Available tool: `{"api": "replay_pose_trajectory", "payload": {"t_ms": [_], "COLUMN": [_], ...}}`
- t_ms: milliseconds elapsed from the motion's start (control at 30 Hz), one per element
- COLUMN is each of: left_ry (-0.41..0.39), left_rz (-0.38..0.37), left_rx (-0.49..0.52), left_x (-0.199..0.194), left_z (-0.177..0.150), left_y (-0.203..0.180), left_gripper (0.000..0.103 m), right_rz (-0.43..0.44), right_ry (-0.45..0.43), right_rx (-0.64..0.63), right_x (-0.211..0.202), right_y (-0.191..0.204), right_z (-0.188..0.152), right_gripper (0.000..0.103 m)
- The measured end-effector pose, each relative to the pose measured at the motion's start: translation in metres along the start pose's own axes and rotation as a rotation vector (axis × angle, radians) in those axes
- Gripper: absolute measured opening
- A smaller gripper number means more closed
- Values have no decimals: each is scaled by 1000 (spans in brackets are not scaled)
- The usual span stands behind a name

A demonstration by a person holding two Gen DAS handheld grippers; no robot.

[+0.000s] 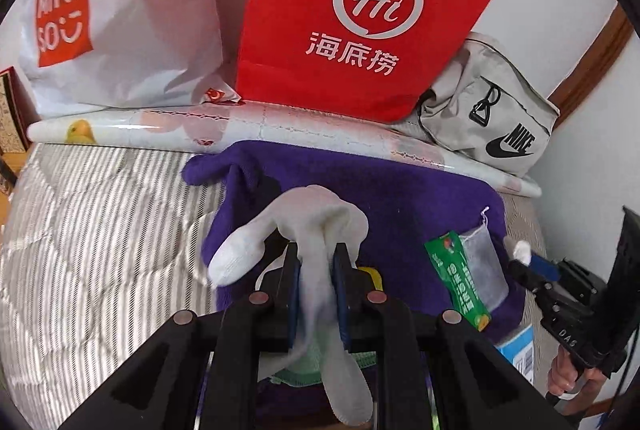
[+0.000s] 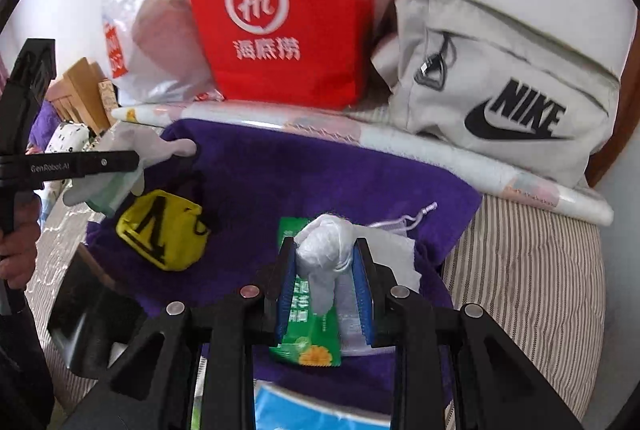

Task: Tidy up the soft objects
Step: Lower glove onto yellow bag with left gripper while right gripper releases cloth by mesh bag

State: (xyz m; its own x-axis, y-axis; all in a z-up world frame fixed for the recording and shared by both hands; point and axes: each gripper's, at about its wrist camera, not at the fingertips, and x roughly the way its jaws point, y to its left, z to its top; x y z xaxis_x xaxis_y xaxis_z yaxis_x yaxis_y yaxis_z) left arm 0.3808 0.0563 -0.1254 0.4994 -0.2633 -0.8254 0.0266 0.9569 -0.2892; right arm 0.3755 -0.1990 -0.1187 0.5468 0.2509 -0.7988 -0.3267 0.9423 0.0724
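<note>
My left gripper [image 1: 316,250] is shut on a white glove [image 1: 316,226] with a green cuff, held above a purple towel [image 1: 400,198]. The glove's fingers droop on both sides of the jaws. In the right wrist view the glove [image 2: 132,158] hangs at the left over the towel [image 2: 300,174]. My right gripper [image 2: 325,244] is shut on a small white cloth bundle [image 2: 326,242], above a green packet [image 2: 304,314] and a white mesh pouch [image 2: 392,250]. A yellow pouch [image 2: 162,230] lies on the towel to the left.
A red paper bag [image 1: 360,10], a white Miniso plastic bag [image 1: 112,22] and a grey Nike bag [image 2: 508,90] stand along the wall behind a rolled sheet [image 1: 280,130]. The striped bedcover [image 1: 88,222] spreads to the left. A blue packet [image 2: 304,410] lies near the front.
</note>
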Motion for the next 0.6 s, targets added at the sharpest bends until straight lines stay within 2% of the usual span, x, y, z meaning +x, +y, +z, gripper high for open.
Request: {"api": "replay_pose_trajectory", "payload": {"t_ms": [133,267,400,467,533,600], "left_ry": [6,38,60,72,79,68], "left_rz": [21,32,10,17,36,57], "left_rx": [18,59,64,68,72,71], "left_x": [12,27,32,33,34,30], "left_z": [9,10,7,7,6,4], "left_y": [-2,-3,-2,-3,-5,-4], "left_gripper": [15,15,18,28,52,60], "right_rz": [9,8,7,15,15,-13], "right_ry": [32,68,94,100,110,98], "right_rx": [53,38,35,41,51,68], "right_x": [12,25,33,35,38,37], "right_y": [-12,-10,-7,-7,-7,-8], "right_z": [-3,-5,-3,-4,-3,-3], "right_gripper": [28,28,29,31,43,55]}}
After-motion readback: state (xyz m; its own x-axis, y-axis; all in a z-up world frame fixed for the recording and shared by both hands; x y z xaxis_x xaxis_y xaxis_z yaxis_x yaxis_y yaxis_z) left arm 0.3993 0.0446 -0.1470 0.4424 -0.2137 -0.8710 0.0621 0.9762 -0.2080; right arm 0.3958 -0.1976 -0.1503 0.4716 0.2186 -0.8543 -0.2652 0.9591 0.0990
